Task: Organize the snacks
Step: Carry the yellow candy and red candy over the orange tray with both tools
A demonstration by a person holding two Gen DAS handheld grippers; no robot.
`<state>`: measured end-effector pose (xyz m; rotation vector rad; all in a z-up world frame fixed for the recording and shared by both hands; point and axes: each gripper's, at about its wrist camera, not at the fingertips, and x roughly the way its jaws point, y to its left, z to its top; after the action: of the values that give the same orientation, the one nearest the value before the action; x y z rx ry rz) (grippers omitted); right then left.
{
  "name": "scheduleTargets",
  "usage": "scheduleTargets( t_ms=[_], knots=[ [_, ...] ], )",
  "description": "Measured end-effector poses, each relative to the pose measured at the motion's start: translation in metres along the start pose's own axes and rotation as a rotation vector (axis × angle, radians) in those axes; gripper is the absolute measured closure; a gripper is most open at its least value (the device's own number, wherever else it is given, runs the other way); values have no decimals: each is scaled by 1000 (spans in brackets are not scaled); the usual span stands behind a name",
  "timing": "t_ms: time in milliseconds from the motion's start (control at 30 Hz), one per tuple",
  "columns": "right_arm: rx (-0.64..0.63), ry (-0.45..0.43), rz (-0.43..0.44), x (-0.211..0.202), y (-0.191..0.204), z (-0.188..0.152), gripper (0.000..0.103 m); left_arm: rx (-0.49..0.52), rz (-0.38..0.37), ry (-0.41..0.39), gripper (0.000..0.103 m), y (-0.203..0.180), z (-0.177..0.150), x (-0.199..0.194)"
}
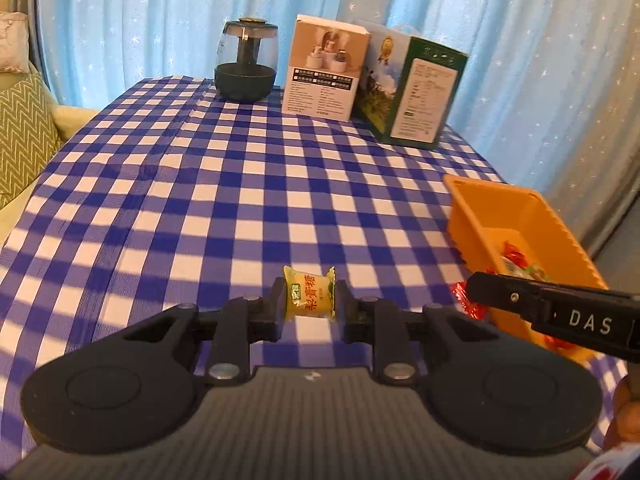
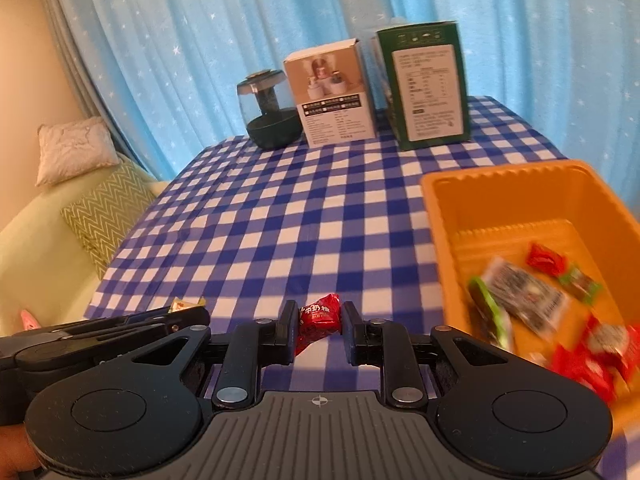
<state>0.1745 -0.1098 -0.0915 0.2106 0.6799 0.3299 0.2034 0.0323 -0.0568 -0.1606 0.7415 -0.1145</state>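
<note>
My left gripper (image 1: 310,300) is shut on a yellow wrapped candy (image 1: 309,295), held above the blue checked tablecloth (image 1: 240,200). My right gripper (image 2: 320,322) is shut on a red wrapped candy (image 2: 318,317), also above the cloth. An orange bin (image 2: 500,200) stands to the right of both, with several wrapped snacks (image 2: 524,300) lying in it. In the left wrist view the right gripper (image 1: 472,286) reaches in from the right, in front of the orange bin (image 1: 496,216). In the right wrist view the left gripper (image 2: 188,312) shows at the lower left with the yellow candy (image 2: 184,304).
At the table's far edge stand a dark glass jar (image 1: 245,62), a white box (image 1: 324,68) and a green box (image 1: 416,96). Blue starred curtains hang behind. A pale sofa with a zigzag cushion (image 2: 108,204) lies to the left.
</note>
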Motion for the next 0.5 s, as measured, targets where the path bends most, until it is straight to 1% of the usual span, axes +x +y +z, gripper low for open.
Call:
scheduleTargets(
  t_ms=[167,267,367,500],
  knots=[
    [7,-14,-20,-40,-8,-11,80,-5,-6,-7,81,-16,-16,-35],
    [11,-24,-35,-61,-12,-17,80,9,-11,-3,81,-25,-26,-51],
    [21,-30,-45,-80,-17,-25,80,11,-20,0,81,-34,-35,-65],
    [33,-31,-67,-100,-28,-33,80,39,-38,-5,81,-51,-43,-81]
  ],
)
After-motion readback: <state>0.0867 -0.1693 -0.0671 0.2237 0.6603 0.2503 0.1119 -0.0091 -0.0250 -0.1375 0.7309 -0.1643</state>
